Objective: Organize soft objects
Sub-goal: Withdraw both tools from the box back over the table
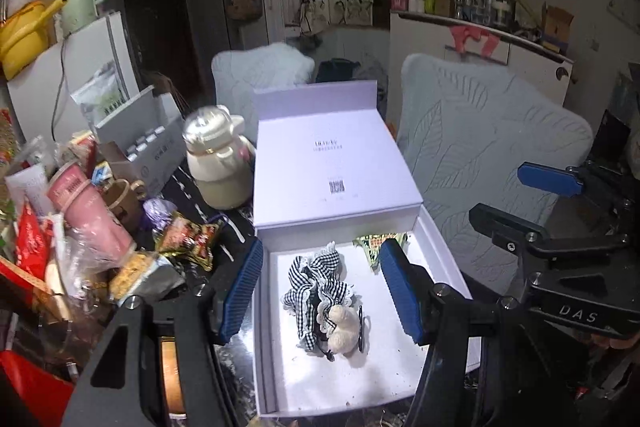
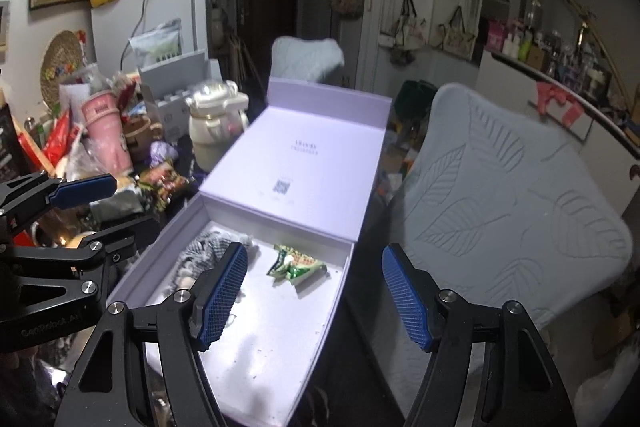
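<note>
An open lavender box (image 1: 436, 239) lies on the dark table, its lid (image 1: 332, 163) folded back. On its white floor lie a black-and-white gingham scrunchie (image 1: 316, 277), a cream fuzzy hair tie (image 1: 342, 327) and a green snack packet (image 1: 374, 247). My left gripper (image 1: 322, 291) hovers open above the scrunchie, touching nothing. My right gripper (image 2: 314, 295) is open over the box (image 2: 280, 327), with nothing between its pads. The green packet (image 2: 296, 265) lies ahead of it, and the scrunchie (image 2: 208, 247) is partly hidden behind one finger. Each gripper also shows in the other's view: right gripper (image 1: 498, 193), left gripper (image 2: 124, 207).
Left of the box the table is crowded: a cream bottle (image 1: 218, 163), a pink tumbler (image 1: 88, 211), snack packets (image 1: 188, 239) and a grey carton of small bottles (image 1: 140, 143). A pale quilted chair back (image 1: 488, 163) stands close on the right.
</note>
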{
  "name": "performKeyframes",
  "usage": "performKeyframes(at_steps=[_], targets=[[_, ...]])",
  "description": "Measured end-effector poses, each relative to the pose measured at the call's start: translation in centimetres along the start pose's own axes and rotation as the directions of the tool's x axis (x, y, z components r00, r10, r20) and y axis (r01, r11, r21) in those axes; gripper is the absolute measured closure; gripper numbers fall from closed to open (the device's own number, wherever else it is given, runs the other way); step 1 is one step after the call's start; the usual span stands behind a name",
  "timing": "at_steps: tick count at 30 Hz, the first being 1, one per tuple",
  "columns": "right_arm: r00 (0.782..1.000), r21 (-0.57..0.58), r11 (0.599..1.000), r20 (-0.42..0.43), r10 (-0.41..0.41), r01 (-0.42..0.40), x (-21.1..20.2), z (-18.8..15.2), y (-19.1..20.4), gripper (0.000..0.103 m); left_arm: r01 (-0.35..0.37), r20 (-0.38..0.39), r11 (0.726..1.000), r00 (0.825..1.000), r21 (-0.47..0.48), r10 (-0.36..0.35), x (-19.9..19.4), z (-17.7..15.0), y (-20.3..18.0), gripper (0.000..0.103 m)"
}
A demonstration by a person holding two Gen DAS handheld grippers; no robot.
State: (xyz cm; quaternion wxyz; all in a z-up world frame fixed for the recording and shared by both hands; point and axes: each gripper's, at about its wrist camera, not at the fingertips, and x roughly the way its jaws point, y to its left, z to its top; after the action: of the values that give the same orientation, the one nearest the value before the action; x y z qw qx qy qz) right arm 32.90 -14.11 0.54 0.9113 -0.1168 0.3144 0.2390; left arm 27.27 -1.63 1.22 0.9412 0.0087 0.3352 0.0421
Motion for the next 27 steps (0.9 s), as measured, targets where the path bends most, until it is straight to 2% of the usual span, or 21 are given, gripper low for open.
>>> performKeyframes(at_steps=[12,24,26,27], targets=[[0.991,-0.029,0.999,0.133,-0.014,0.018,-9.2,1.2,2.1,0.032,-0.008,0.119,1.000,0.993,0.010,0.007,-8.9,0.7,-0.1,0.043],[0.973,-0.041,0.999,0.232,-0.006,0.016,-17.2,-0.6,4.4,0.026,-0.030,0.196,1.000,0.980,0.008,0.028,-16.8,-1.6,-0.3,0.042],[0.969,-0.045,0.999,0.245,0.002,0.010,-18.4,-1.2,4.8,0.023,-0.032,0.201,0.999,0.979,0.007,0.030,-17.6,-2.3,-0.3,0.040],[0.968,-0.048,0.999,0.250,0.003,0.010,-18.9,-1.5,5.0,0.022,-0.035,0.203,0.999,0.979,0.005,0.033,-18.0,-2.5,-0.3,0.026]])
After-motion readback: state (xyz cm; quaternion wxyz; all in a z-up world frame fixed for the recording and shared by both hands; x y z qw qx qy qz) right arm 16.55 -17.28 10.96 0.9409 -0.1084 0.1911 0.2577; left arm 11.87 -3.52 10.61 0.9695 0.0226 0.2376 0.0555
